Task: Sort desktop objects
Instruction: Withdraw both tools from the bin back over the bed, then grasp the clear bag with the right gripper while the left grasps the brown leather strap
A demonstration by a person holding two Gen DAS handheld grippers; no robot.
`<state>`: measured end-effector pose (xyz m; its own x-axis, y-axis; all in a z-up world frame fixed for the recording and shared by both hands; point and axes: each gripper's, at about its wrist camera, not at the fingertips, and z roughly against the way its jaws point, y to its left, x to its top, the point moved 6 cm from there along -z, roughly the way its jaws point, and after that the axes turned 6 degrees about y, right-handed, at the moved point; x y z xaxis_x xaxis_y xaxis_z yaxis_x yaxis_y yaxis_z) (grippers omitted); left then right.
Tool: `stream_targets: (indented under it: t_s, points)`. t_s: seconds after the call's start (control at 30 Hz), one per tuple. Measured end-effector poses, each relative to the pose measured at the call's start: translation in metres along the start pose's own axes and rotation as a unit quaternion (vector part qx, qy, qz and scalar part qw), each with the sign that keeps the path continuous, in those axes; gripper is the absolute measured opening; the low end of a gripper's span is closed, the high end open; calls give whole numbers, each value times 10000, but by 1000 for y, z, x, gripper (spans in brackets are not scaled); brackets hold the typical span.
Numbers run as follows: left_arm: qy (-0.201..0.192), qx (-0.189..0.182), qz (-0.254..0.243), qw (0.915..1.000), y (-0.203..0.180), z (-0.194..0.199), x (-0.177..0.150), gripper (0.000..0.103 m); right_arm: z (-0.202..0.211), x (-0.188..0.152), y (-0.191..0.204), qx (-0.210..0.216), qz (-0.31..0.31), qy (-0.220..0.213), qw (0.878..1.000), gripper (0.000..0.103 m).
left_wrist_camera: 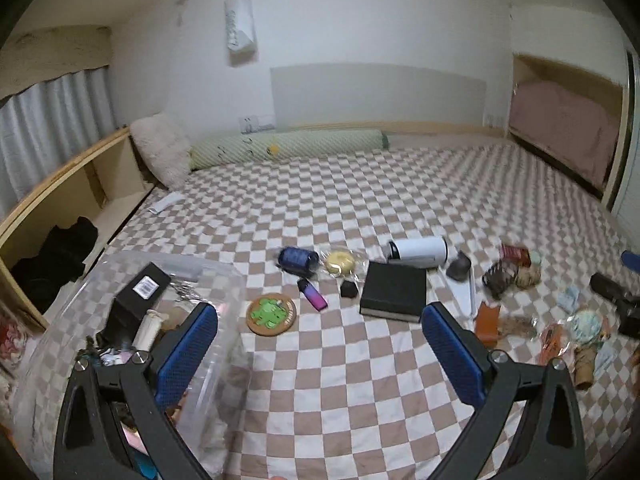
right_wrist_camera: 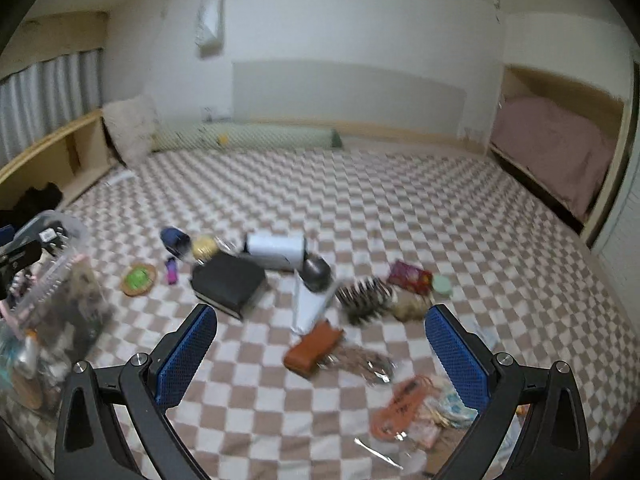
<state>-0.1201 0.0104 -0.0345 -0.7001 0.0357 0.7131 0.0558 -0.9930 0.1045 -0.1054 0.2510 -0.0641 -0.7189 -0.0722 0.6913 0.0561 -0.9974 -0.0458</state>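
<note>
Checkered bedcover filled both views; its far half, up to the green bolster along the wall, lay bare, and a bare strip ran in front of both tools. Wooden shelf bounded the left edge. Clear plastic bin sat at near left, holding a black box and small items; left finger of the left gripper overlapped the bin's rim in view, contact not determinable. Left gripper was spread wide, nothing between the pads. Right gripper was likewise wide apart and empty, above an orange pouch.

Loose items lay in a band mid-cover: black book, white cylinder just behind it, round cork coaster and purple stick left of the book. Wrapped snacks were clustered at right. Right view was motion-blurred.
</note>
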Motion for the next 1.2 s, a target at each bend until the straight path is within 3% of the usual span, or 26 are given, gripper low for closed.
stream_targets:
  t_s: [0.27, 0.47, 0.7, 0.9, 1.1, 1.2]
  points:
    - [388, -156, -504, 9979, -42, -39, -15, 103, -40, -27, -40, -315, -227, 749, 9964, 103]
    - [669, -304, -868, 9935, -76, -65, -26, 103, -70, -53, -69, -123, -763, 1511, 9855, 103]
    - [940, -494, -1132, 9879, -116, -89, -33, 103, -91, -76, -103, 97, -1371, 1977, 9706, 103]
    - [991, -562, -1358, 9842, -141, -103, -38, 103, -110, -94, -128, 217, -1866, 2276, 9555, 87]
    - [1119, -660, -1519, 9798, -164, -120, -47, 103, -125, -108, -128, 640, -2009, 2614, 9419, 61]
    - [1157, -720, -1604, 9776, -175, -126, -51, 103, -131, -115, -125, 708, -2029, 2832, 9347, 58]
